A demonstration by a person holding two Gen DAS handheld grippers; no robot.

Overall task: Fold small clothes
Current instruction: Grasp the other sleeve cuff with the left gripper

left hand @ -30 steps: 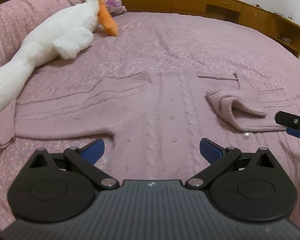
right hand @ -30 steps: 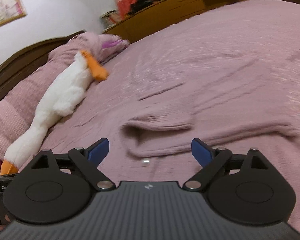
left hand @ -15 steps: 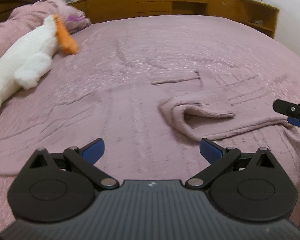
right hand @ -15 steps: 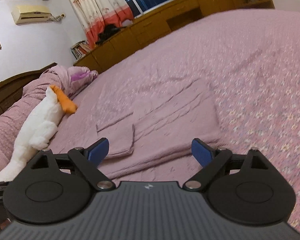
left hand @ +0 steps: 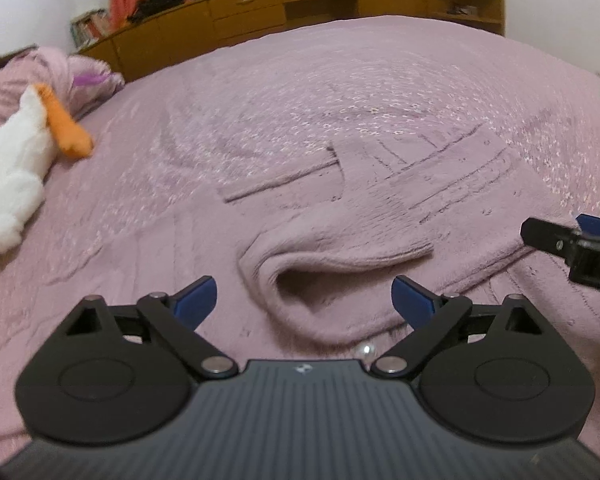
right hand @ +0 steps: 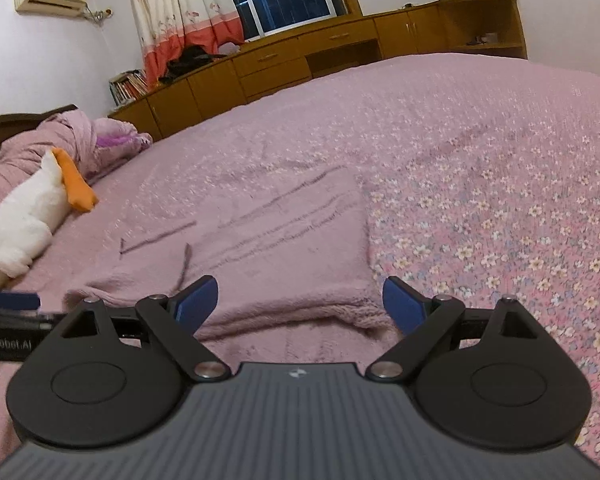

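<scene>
Pink floral bedspread [right hand: 500,208] carries a mauve knit sweater [left hand: 380,216] near the bed's near edge, one sleeve folded across it. Left gripper [left hand: 304,300], jaws just narrowing, and right gripper [right hand: 300,300] both hover released over it. A plush goose [left hand: 16,168] lies by the headboard.

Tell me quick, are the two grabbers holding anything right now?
Left gripper: open, jaws just closing a little, holding nothing; the folded sleeve of the pink knitted sweater lies between its tips.
Right gripper: open, holding nothing.
</scene>
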